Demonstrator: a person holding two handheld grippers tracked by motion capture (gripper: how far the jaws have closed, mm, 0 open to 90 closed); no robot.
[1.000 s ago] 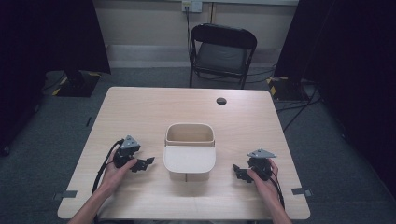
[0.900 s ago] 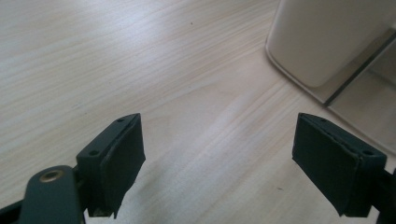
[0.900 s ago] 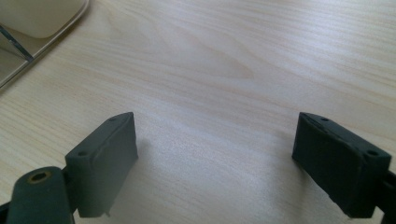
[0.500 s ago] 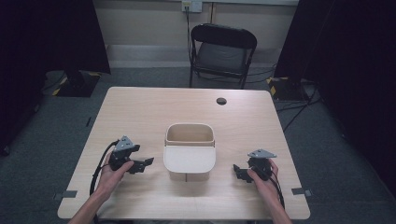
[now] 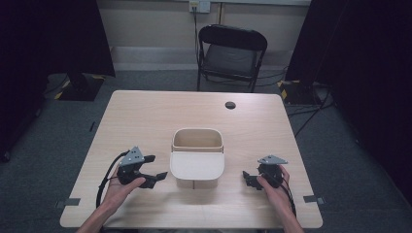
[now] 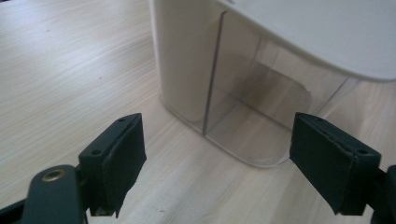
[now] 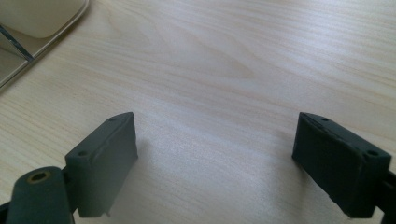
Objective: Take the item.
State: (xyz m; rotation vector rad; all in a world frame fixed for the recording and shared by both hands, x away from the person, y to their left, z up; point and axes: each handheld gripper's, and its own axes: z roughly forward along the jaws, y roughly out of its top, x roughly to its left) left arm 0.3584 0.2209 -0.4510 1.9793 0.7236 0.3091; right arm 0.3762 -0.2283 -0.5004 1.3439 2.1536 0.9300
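- Since the earlier frames the left gripper (image 5: 154, 167) has moved a little toward the container (image 5: 197, 156), and its jaws now point at the container's left side; the right gripper (image 5: 248, 177) has stayed where it was.
- The left jaws stand wide apart and hold nothing. In the left gripper view the container's clear lower wall (image 6: 247, 112) lies ahead, between the lines of the two jaws but not yet inside them.
- The right jaws are also apart and empty, over the bare table (image 7: 224, 65); the container's corner (image 7: 37, 23) is at the upper left of that view, well to the side.
- I judge the risk is a push: the container looks light, so one jaw touching first could slide or tip it.
- The overhanging lid (image 6: 327, 32) could also be knocked if the left gripper comes in too high.
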